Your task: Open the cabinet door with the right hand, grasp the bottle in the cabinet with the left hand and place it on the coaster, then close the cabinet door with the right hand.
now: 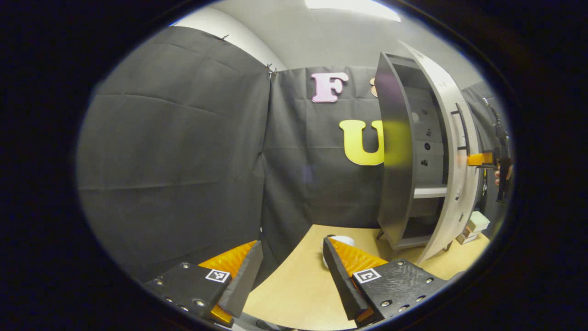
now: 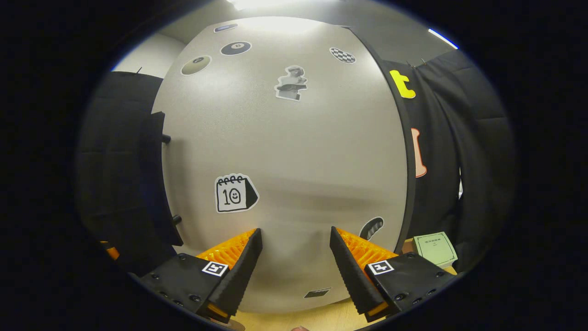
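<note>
Your left gripper (image 1: 291,271) hangs spread and empty over the pale wooden table (image 1: 298,294); your right gripper (image 2: 294,262) – fingers apart – faces the grey cabinet door (image 2: 285,151), which stands ajar.

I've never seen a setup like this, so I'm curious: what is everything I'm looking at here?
Cabinet: one, grey, standing on the table at the right of the left gripper view, interior shelves showing.
Cabinet door: one, light grey with stickers, partly open, close in front of the right tongs.
Door handle: one, dark bar, on the door's outer face.
Table: one, light wood, under the cabinet.
White object: one, on the table behind the left tongs' finger; too hidden to identify.
Small boxes: a few, pale, stacked right of the cabinet.
Left tongs: one, open, above the table.
Right tongs: one, open, facing the door.
</note>
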`<state>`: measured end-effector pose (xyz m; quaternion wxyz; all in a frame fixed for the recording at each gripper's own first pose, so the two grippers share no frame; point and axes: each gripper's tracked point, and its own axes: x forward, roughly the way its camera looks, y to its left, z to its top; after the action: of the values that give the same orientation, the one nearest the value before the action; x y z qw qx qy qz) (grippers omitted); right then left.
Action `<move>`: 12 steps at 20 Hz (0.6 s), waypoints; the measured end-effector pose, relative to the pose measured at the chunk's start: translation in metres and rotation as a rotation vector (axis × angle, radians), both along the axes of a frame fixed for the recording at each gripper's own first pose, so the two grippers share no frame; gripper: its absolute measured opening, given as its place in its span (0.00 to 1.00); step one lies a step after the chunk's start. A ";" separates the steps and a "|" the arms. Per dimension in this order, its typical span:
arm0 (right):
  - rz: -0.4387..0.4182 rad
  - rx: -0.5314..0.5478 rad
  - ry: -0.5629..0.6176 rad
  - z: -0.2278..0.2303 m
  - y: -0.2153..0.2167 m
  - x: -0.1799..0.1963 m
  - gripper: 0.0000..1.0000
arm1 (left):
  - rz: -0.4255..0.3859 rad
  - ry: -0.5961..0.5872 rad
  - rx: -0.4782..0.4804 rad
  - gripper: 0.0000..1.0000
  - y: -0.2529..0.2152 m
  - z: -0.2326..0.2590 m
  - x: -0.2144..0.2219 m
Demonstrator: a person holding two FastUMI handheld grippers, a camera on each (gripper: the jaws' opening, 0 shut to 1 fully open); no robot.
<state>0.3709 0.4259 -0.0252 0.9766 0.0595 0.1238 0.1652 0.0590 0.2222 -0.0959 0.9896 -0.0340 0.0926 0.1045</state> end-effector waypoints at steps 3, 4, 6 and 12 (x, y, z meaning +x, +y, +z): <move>-0.028 -0.007 -0.004 -0.001 0.001 0.004 0.95 | 0.007 0.004 0.004 0.79 0.005 0.001 -0.002; -0.037 -0.013 -0.009 -0.001 0.001 0.005 0.95 | 0.009 0.008 0.006 0.79 0.005 0.000 -0.004; -0.048 -0.028 -0.023 -0.002 0.002 0.004 0.95 | 0.007 0.011 0.007 0.79 0.006 0.001 -0.006; -0.074 -0.074 -0.043 0.001 0.001 0.000 0.95 | -0.031 0.017 0.005 0.79 0.002 0.003 -0.003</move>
<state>0.3711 0.4273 -0.0245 0.9861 0.0243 0.1065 0.1254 0.0558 0.2247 -0.0926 0.9904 -0.0289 0.1015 0.0896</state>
